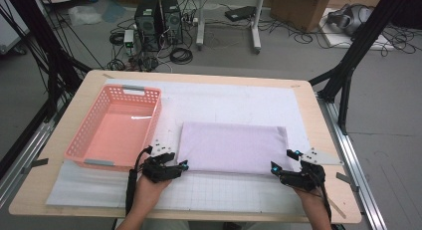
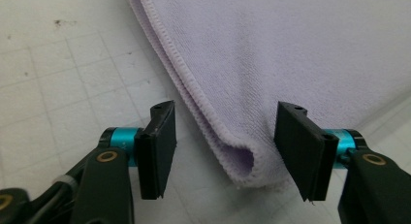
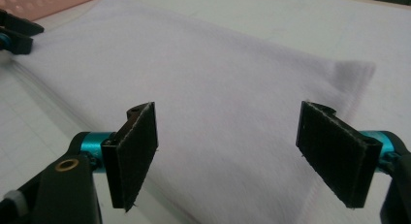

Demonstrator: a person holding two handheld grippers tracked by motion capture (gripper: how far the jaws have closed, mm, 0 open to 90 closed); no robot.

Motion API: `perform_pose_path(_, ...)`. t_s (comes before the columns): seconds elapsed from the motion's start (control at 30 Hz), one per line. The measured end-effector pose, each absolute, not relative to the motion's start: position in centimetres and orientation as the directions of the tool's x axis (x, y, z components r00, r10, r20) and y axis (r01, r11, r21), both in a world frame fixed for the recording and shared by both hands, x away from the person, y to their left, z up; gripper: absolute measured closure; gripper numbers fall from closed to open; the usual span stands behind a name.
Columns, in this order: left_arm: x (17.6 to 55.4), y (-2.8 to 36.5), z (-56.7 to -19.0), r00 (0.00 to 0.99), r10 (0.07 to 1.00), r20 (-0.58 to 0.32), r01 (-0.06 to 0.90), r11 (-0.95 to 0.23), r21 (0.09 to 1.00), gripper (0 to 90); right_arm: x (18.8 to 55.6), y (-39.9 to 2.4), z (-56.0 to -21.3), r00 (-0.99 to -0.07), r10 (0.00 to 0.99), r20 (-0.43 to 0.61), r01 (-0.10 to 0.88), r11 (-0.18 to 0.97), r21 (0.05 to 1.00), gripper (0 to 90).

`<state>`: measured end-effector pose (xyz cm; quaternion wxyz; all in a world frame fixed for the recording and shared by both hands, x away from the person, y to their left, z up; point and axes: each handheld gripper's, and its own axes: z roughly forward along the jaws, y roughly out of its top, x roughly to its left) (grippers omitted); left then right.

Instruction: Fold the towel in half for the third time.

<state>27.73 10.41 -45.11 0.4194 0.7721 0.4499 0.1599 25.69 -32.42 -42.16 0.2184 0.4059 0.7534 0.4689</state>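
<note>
A folded lilac towel [image 1: 233, 148] lies flat on the white grid mat [image 1: 224, 192], to the right of the pink basket. My left gripper [image 1: 178, 163] is at the towel's near left corner. In the left gripper view its jaws [image 2: 225, 146] stand open on either side of the folded corner [image 2: 242, 161], and the pads do not touch the cloth. My right gripper [image 1: 285, 159] is at the near right corner. Its jaws [image 3: 228, 146] are spread wide and low over the towel [image 3: 208, 73], gripping nothing.
An empty pink plastic basket [image 1: 157, 108] stands left of the towel, close behind my left hand. The wooden table edge [image 1: 343, 190] runs just right of my right hand. In the right gripper view the other gripper [image 3: 14, 32] shows at the far left.
</note>
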Motion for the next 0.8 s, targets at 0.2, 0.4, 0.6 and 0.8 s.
perform_pose_path(0.2,27.5,10.2,-45.1,0.558,0.817,-0.148,0.562,-0.241,0.791,53.7,28.2,-29.7,-41.0,-0.618,0.786,0.036,0.392,0.268,0.880,21.7)
perform_pose_path(0.4,27.5,10.1,-45.0,0.570,0.800,-0.185,0.581,-0.234,0.779,65.1,31.2,-27.0,-40.0,-0.646,0.763,0.027,0.379,0.290,0.879,20.7)
perform_pose_path(0.6,27.5,10.0,-45.1,0.572,0.791,-0.218,0.593,-0.214,0.777,75.6,34.4,-24.3,-39.0,-0.681,0.729,0.076,0.424,0.307,0.852,20.6)
perform_pose_path(0.8,27.5,10.0,-45.3,0.566,0.789,-0.239,0.597,-0.193,0.778,79.5,36.7,-21.1,-38.3,-0.723,0.687,0.077,0.424,0.353,0.834,20.6)
